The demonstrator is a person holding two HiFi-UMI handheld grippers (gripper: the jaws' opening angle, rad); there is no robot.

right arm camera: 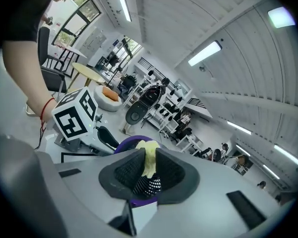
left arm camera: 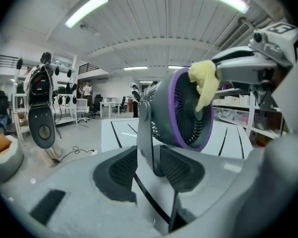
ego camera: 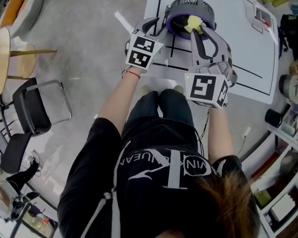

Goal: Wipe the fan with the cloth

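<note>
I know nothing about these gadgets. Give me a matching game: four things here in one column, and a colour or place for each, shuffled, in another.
1 cloth
2 fan's ring
3 fan's support arm
4 table

A purple
B white with black lines
C pinched in the right gripper
D between the left gripper's jaws

Pairs: 1-C, 2-A, 3-D, 4-B.

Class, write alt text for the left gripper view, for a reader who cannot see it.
A grey fan with a purple rim stands on a white table, its upright stand between the open jaws of the left gripper. The right gripper holds a yellow cloth against the rim's top.
</note>
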